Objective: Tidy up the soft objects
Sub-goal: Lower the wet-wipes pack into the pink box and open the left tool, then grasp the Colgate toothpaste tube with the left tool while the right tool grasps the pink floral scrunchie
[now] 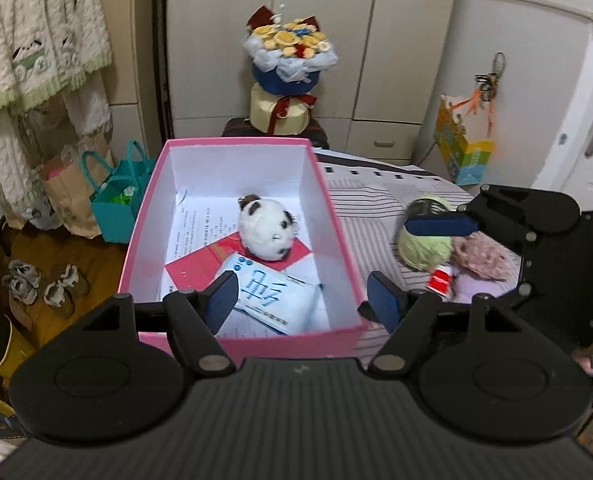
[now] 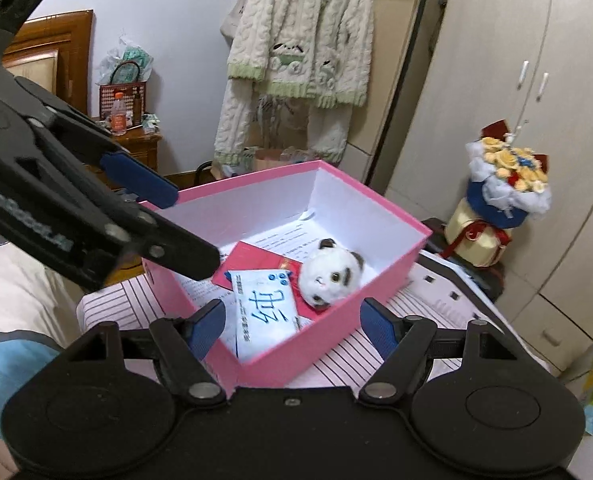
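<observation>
A pink box (image 1: 338, 224) (image 2: 392, 268) stands open on the striped bed. In it lie a white panda plush (image 1: 266, 234) (image 2: 328, 276), a white tissue pack (image 1: 270, 294) (image 2: 266, 312), a red envelope and papers. My left gripper (image 1: 302, 300) is open and empty over the box's near edge. My right gripper (image 2: 290, 324) is open and empty at the box's near corner; in the left wrist view its pads (image 1: 440, 227) hover over a green plush (image 1: 426, 242) and a pink flowered soft thing (image 1: 482, 258) on the bed.
A flower bouquet (image 1: 290, 54) (image 2: 504, 184) stands on a round box by the wardrobe. A teal bag (image 1: 116, 200) and paper bags sit on the floor left of the bed. Knit clothes (image 2: 300, 60) hang on the wall. A colourful bag (image 1: 462, 148) hangs on the door.
</observation>
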`<action>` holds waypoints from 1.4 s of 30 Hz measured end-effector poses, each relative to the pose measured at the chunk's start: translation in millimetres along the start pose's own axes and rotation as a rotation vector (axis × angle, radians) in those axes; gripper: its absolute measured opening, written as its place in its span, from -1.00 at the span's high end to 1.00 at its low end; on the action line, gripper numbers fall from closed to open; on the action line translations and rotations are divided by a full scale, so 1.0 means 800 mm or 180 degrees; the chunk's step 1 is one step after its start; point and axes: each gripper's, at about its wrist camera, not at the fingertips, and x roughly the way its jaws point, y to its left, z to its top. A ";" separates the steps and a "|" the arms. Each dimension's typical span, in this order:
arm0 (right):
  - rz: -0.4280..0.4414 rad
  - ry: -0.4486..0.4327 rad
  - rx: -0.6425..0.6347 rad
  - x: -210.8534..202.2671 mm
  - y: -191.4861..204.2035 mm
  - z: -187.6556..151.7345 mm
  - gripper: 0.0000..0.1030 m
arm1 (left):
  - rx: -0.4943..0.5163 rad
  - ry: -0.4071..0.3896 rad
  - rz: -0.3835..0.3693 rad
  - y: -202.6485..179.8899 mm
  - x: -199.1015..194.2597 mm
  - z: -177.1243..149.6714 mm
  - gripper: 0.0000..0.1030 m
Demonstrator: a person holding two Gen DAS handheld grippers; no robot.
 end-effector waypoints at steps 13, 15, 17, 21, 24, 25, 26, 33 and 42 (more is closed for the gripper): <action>-0.0446 -0.0241 0.0142 -0.135 -0.040 -0.063 -0.64 | 0.0500 -0.0326 -0.0497 -0.083 -0.056 -0.019 -0.55; -0.0495 -0.0257 0.0230 -0.147 -0.051 -0.081 -0.65 | 0.0568 -0.0305 -0.0601 -0.099 -0.053 -0.021 -0.55; -0.0551 -0.0268 0.0317 -0.158 -0.060 -0.100 -0.65 | 0.0631 -0.0275 -0.0713 -0.116 -0.046 -0.022 -0.55; -0.0663 -0.0290 0.0534 -0.173 -0.082 -0.140 -0.65 | 0.0726 -0.0137 -0.0867 -0.148 -0.020 -0.026 -0.55; -0.0740 -0.0293 0.0684 -0.179 -0.096 -0.166 -0.65 | 0.0837 -0.0066 -0.0956 -0.168 -0.002 -0.034 -0.55; -0.0742 -0.0294 0.0739 -0.180 -0.102 -0.176 -0.65 | 0.0865 -0.0039 -0.0988 -0.173 0.006 -0.037 -0.55; -0.0743 -0.0296 0.0787 -0.179 -0.106 -0.183 -0.65 | 0.0882 -0.0008 -0.1011 -0.178 0.013 -0.039 -0.55; -0.0666 -0.0235 0.1200 -0.162 -0.145 -0.234 -0.66 | 0.0879 0.0173 -0.1068 -0.197 0.068 -0.051 -0.55; -0.0330 -0.0146 0.1843 -0.116 -0.201 -0.275 -0.67 | 0.0833 0.0204 -0.1055 -0.208 0.133 -0.062 -0.52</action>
